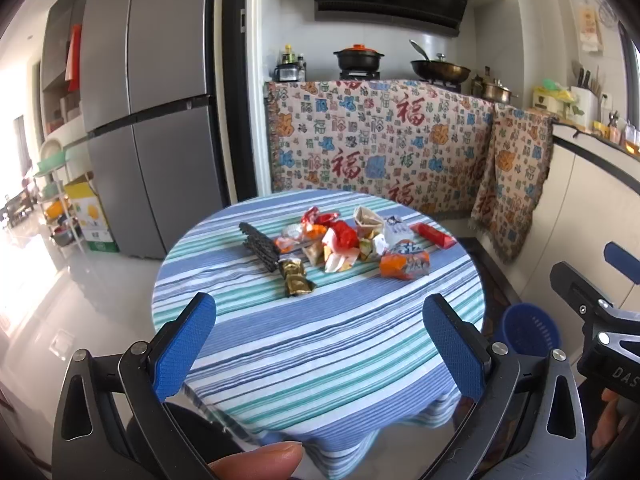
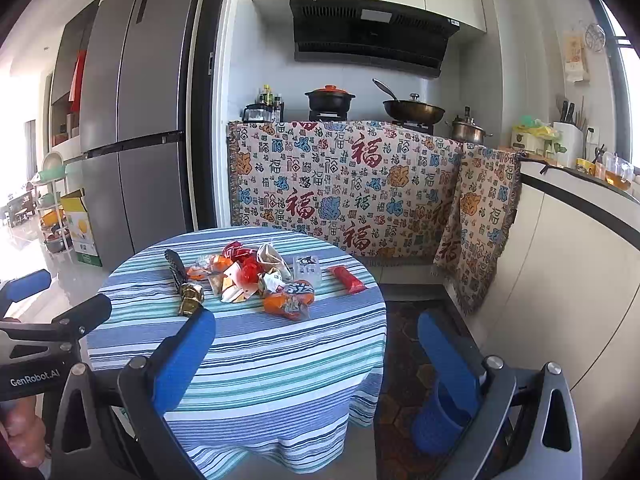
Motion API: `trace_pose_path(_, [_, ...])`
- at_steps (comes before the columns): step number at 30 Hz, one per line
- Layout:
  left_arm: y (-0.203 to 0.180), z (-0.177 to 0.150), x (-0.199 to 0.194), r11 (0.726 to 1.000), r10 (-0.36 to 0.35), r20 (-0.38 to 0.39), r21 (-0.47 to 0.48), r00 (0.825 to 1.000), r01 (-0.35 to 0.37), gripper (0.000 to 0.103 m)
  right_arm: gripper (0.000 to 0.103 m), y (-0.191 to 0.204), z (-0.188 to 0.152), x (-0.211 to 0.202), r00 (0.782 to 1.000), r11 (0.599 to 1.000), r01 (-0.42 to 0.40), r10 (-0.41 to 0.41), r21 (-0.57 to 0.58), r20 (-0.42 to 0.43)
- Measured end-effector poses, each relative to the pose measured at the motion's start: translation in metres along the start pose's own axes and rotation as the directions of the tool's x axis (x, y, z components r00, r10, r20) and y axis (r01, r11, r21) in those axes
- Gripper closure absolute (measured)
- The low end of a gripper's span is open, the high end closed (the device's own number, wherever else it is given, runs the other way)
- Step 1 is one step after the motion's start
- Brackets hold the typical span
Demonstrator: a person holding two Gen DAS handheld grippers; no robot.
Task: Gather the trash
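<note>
Facing wrappers (image 1: 340, 244), hand-held gripper (image 1: 320, 344) apart

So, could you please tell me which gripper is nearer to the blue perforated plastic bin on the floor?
Right. The right gripper hangs almost directly above the blue bin; the left gripper hovers over the striped round table, further left.

A round table (image 1: 320, 340) stands ahead of both grippers, with a heap of wrappers (image 1: 344, 244) on its far half. A flat ridged piece (image 1: 260, 242) lies at the heap's left edge, a long packet (image 1: 436, 235) at its right. A basket (image 2: 436, 420) sits on the floor right of the table. Behind the table runs a cloth-draped counter (image 2: 344, 184), with a refrigerator (image 2: 136, 120) to its left.
</note>
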State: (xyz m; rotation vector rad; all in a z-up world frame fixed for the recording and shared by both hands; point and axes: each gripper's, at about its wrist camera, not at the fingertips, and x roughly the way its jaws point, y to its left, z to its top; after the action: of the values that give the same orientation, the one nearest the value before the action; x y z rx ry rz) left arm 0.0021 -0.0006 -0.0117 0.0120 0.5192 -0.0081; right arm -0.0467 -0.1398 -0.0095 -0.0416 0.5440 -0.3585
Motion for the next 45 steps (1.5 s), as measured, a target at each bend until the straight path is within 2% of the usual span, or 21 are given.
trace_pose_path(34, [-0.002, -0.014, 0.001, 1.0, -0.001, -0.011, 0.001, 1.0, 0.001, 0.0, 0.0, 0.002, -0.002, 0.012, 0.999, 1.0, 0.017, -0.017, -0.003, -0.027])
trace_pose_path(45, [0.008, -0.021, 0.022, 1.0, 0.003, -0.072, -0.028, 0.997, -0.005, 0.0, 0.0, 0.0, -0.009, 0.025, 0.999, 1.0, 0.019, -0.019, 0.008, -0.046])
